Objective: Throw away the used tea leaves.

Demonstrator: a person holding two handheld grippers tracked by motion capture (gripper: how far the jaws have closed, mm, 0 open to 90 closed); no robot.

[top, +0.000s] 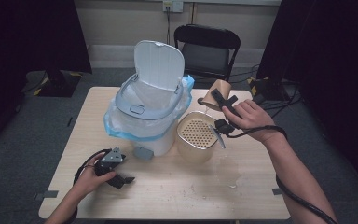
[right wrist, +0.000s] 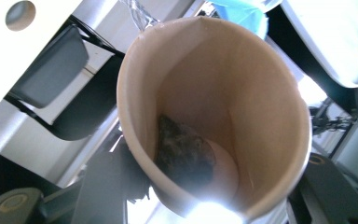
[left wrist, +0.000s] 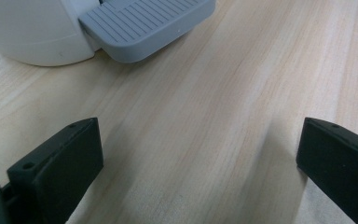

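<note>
A light wooden tabletop stands on grey carpet floor. Beyond the tabletop's far edge a black folding chair faces it, backed by a pale wall carrying a socket with a cable hanging down. Dark curtains hang left and right of the chair. Cables lie on the floor right of the tabletop.

The paper cup is tan, with a dark clump inside. The strainer bin is beige, its top dotted with holes. The pedal bin is white with a grey rim, a ribbed grey pedal and a blue liner. The desk is pale wood-grain. The fingers are black.
</note>
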